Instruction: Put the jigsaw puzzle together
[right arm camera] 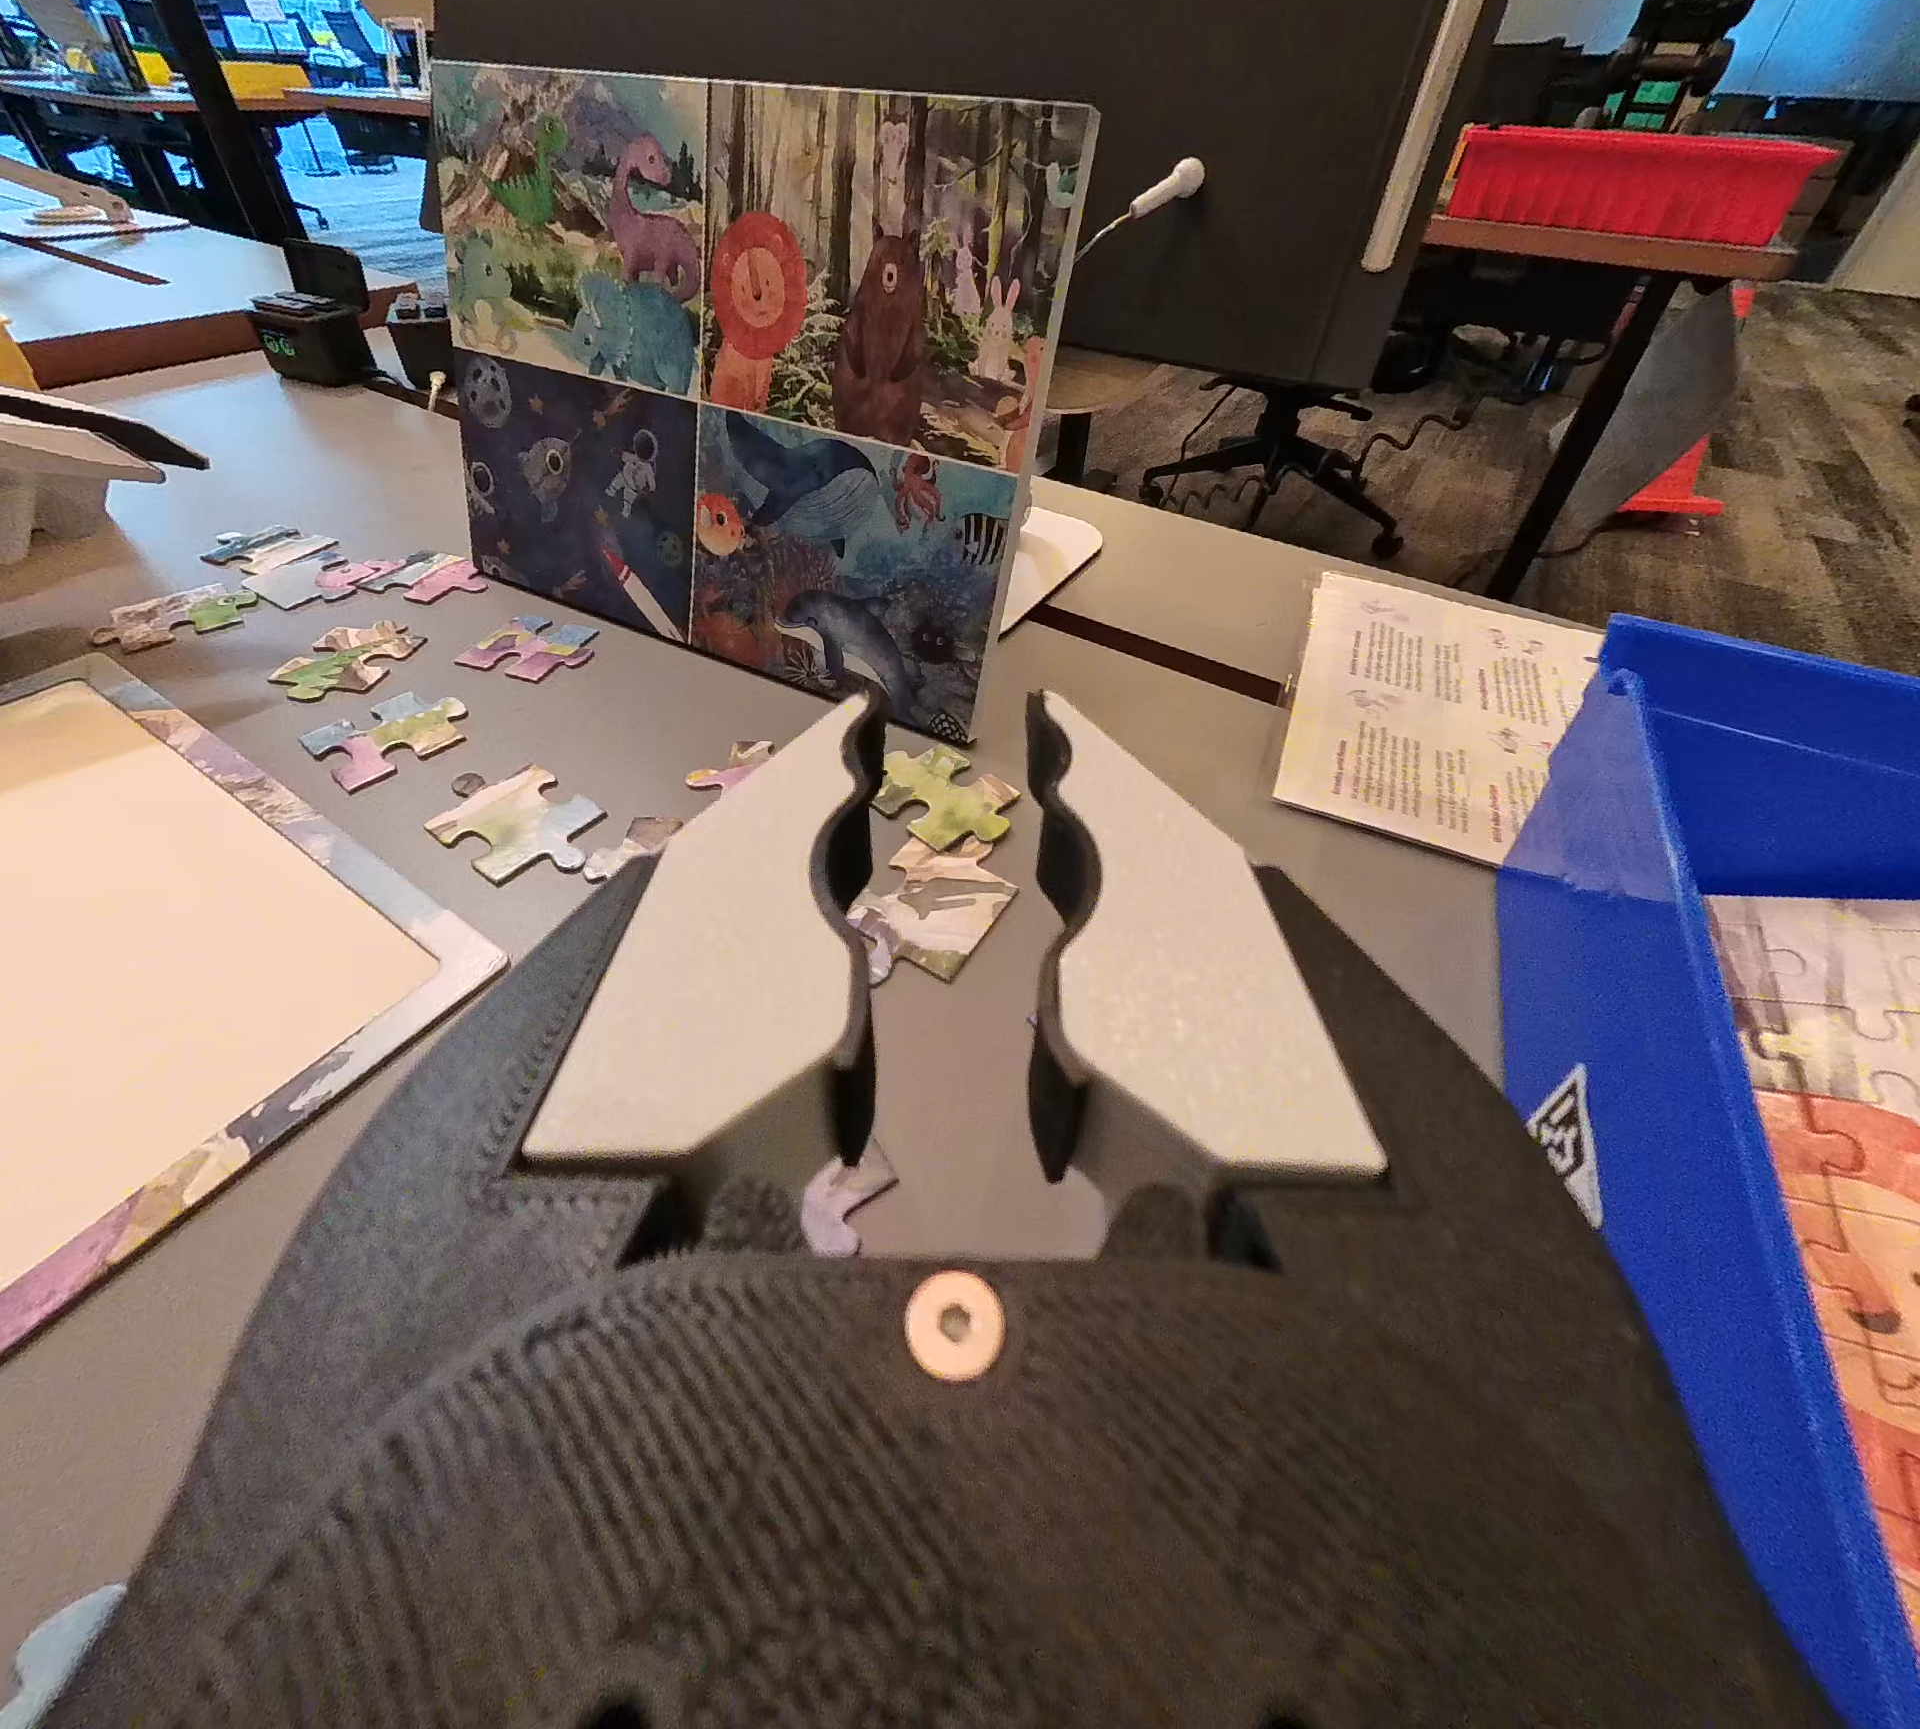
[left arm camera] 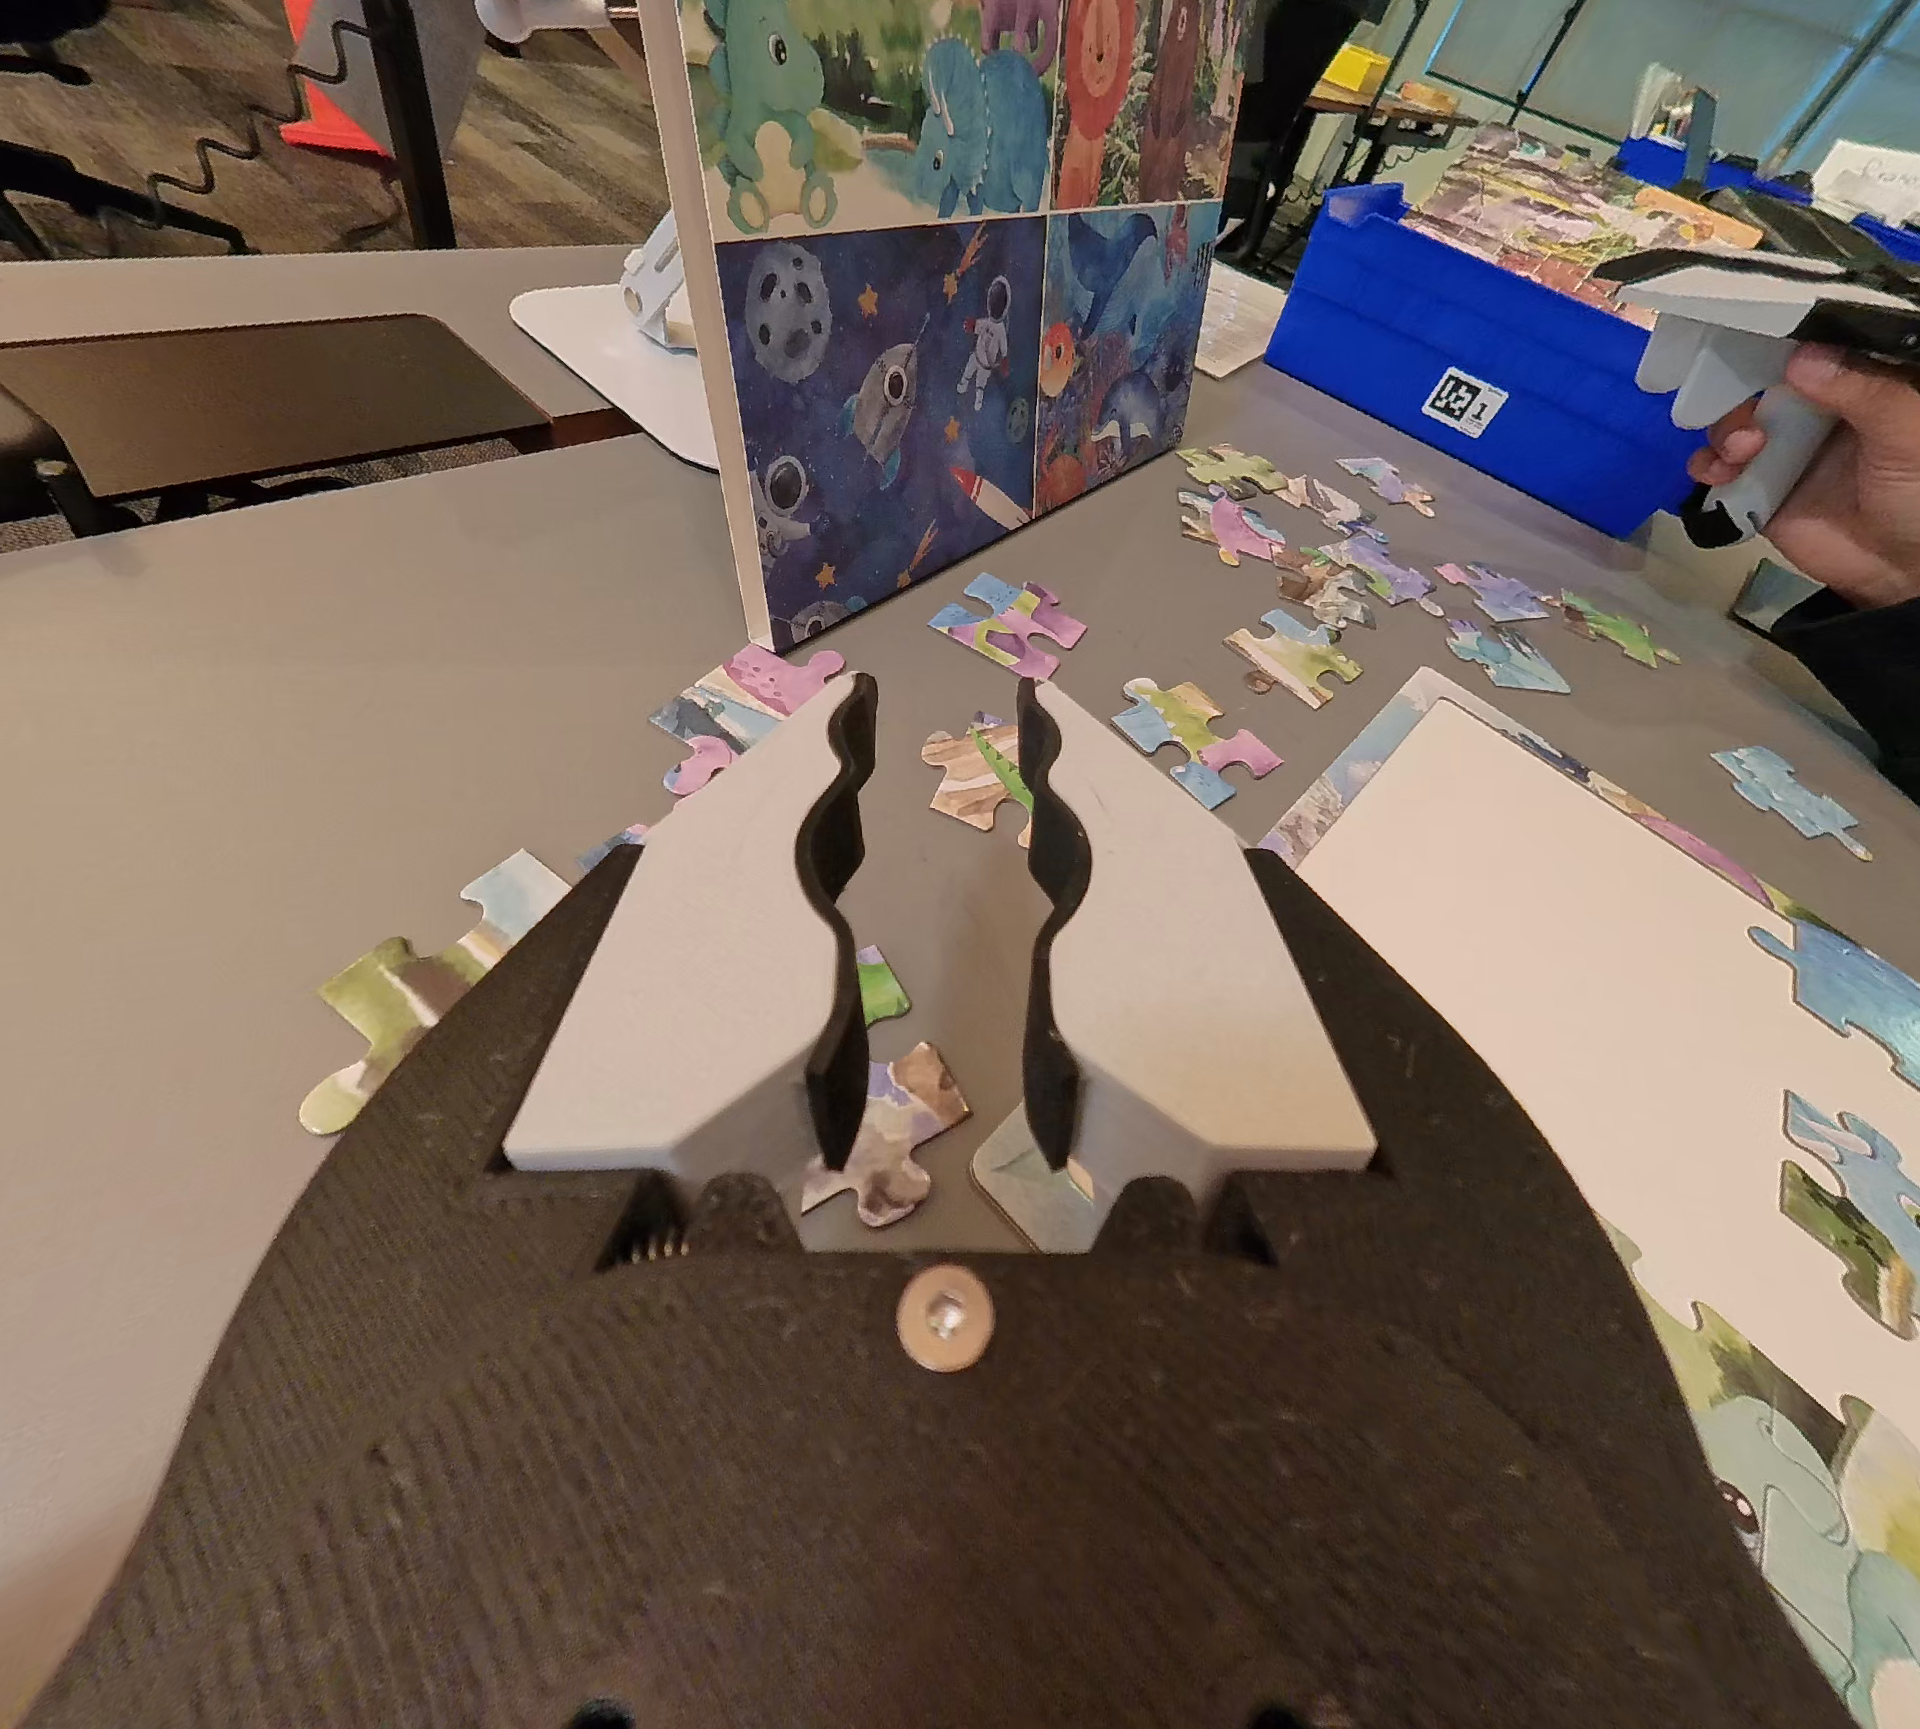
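Through the left wrist view, my left gripper [left arm camera: 943, 703] hangs with its jaws apart and empty above loose jigsaw pieces [left arm camera: 1205, 736] scattered on the grey table [left arm camera: 312, 692]. The white puzzle tray [left arm camera: 1538, 931] lies to the right, a few pieces seated along its near edge.

Through the right wrist view, my right gripper [right arm camera: 948, 715] is likewise spread and holds nothing, over a pale piece [right arm camera: 935, 910]. The picture board [right arm camera: 748, 391] stands upright behind; a blue bin [right arm camera: 1662, 1108] sits right.
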{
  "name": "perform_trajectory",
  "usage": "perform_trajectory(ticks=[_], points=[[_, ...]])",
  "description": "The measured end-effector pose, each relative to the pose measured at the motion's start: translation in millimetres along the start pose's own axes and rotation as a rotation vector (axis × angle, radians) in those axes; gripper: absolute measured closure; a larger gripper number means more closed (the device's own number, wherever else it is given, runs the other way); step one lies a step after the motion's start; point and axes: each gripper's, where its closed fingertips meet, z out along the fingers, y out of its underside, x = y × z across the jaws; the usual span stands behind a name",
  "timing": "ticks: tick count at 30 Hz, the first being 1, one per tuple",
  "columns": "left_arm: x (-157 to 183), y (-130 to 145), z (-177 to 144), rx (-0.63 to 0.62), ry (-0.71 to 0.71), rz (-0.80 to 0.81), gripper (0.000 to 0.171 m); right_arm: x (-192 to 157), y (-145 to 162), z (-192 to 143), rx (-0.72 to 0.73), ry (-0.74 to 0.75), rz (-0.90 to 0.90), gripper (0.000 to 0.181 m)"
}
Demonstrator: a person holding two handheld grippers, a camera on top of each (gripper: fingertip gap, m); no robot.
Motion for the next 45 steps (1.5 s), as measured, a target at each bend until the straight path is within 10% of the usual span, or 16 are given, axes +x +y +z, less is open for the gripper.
perform_trajectory(ticks=[45], points=[[-0.1, 0.7, 0.5, -0.004, 0.005, -0.007, 0.146, -0.5, 4.9, 2.8, -0.033, 0.011, -0.018, 0.154]])
